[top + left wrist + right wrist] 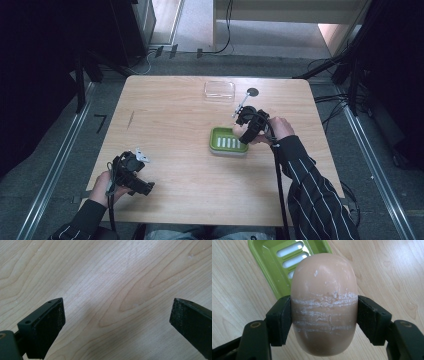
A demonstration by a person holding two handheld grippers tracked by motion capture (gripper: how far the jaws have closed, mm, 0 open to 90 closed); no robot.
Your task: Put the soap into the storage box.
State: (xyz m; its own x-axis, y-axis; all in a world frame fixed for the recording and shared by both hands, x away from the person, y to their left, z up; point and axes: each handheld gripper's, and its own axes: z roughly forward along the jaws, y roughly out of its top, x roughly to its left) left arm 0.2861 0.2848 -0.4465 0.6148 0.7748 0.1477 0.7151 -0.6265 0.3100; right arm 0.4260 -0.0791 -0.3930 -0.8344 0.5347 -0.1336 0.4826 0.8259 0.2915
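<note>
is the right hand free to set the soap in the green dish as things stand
Probably yes: the right tongs grip the soap beside the green dish, whose slotted floor lies bare, with nothing between them.

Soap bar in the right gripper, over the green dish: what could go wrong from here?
1. The soap bar is rounded and scored where the right gripper clamps it; it may slip.
2. The green dish lies off to one side, so an early release could land it on the rim or the table.
</note>
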